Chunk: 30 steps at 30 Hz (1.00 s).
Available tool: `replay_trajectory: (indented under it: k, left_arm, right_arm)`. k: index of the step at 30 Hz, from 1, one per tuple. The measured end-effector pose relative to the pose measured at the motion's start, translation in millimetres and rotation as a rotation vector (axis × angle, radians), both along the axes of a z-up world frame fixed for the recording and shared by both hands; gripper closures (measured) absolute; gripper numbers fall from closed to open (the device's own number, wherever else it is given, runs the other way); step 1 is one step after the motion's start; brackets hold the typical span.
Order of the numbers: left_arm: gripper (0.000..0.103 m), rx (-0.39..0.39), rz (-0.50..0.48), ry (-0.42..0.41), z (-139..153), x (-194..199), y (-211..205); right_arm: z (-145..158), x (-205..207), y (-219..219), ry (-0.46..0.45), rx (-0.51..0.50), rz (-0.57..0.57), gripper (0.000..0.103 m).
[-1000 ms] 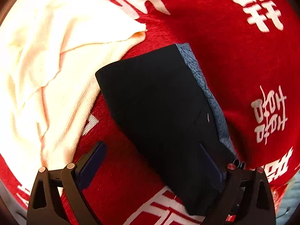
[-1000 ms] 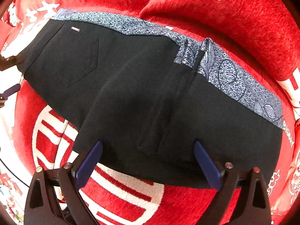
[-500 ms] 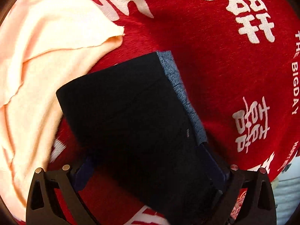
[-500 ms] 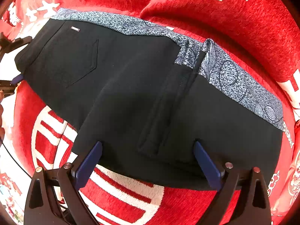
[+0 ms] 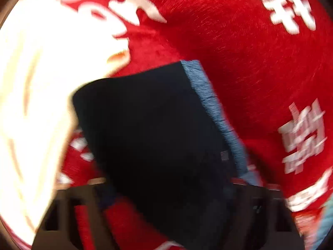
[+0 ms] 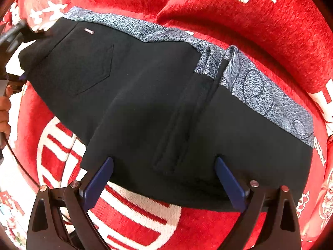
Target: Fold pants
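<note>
The folded black pants point(image 6: 149, 108) with a blue patterned waistband point(image 6: 249, 83) lie on a red cloth with white characters. My right gripper point(image 6: 164, 166) is open, its blue pads point(image 6: 100, 179) straddling the pants' near edge. In the blurred left wrist view the pants point(image 5: 154, 137) fill the centre and cover the space between my left gripper's point(image 5: 166, 193) fingers, which stand wide apart around the pants' end. The left gripper also shows at the far left of the right wrist view point(image 6: 12, 39), at the pants' corner.
A cream-coloured cloth point(image 5: 41, 83) lies left of the pants, touching their corner. The red cloth point(image 5: 239, 52) has raised folds behind the waistband point(image 6: 239, 27). A person's hand point(image 6: 5, 112) shows at the left edge.
My left gripper has pushed further onto the end of the pants and is moving fast, so its view is blurred. My right gripper has stayed still and open.
</note>
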State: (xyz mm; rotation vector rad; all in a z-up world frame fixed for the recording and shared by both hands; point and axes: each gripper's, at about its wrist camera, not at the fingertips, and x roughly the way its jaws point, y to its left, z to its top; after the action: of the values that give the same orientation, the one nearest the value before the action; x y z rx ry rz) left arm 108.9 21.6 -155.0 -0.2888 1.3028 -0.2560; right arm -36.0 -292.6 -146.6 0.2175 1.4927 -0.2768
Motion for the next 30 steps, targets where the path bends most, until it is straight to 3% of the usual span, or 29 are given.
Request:
replay_trajectory:
  k: [2,4,7,9,13,17,20,26,27,28,29,30]
  left_arm:
    - [0.067,0.098,-0.084,-0.062,7.5,-6.4,-8.0]
    - [0.068,0.210,-0.186,-0.173,21.9,-21.8,-24.6]
    - [0.068,0.422,-0.359,-0.368,35.6,-58.5,-60.0]
    - [0.068,0.517,-0.450,-0.459,37.0,-80.3,-79.4]
    - [0.068,0.576,-0.527,-0.524,34.8,-99.1,-90.6]
    - [0.068,0.589,-0.527,-0.526,31.9,-100.4,-91.2]
    - [0.068,0.590,-0.520,-0.519,29.0,-99.9,-90.9]
    - [0.068,0.581,-0.516,-0.529,27.9,-94.8,-87.6]
    - [0.068,0.579,-0.516,-0.532,28.1,-94.7,-87.6]
    - [0.068,0.574,-0.515,-0.531,28.5,-94.6,-87.5]
    - [0.068,0.563,-0.514,-0.522,28.6,-92.7,-86.8]
    - [0.068,0.544,-0.515,-0.504,29.0,-91.8,-87.3]
  right_arm:
    - [9.0,0.8,-1.2,-0.022,-0.002,-0.006,0.005]
    - [41.2,10.9,-7.0,-0.098,0.014,-0.021,0.005]
    - [60.9,39.5,-15.3,-0.130,0.103,-0.016,0.005]
    - [64.3,52.0,-16.5,-0.133,0.140,-0.013,0.005]
    - [81.4,147.2,-2.3,-0.156,0.319,0.066,0.005]
    - [79.4,218.7,42.9,-0.099,0.448,0.181,0.004]
    - [58.6,258.7,79.0,0.002,0.424,0.263,0.004]
    - [2.2,286.5,119.3,0.170,0.432,0.307,0.005]
    - [-2.6,287.3,119.2,0.196,0.431,0.308,0.008]
    - [-6.6,285.1,119.3,0.220,0.428,0.306,0.025]
    - [-13.1,281.2,118.5,0.259,0.427,0.302,0.044]
    - [-14.0,279.3,114.4,0.270,0.424,0.297,0.076]
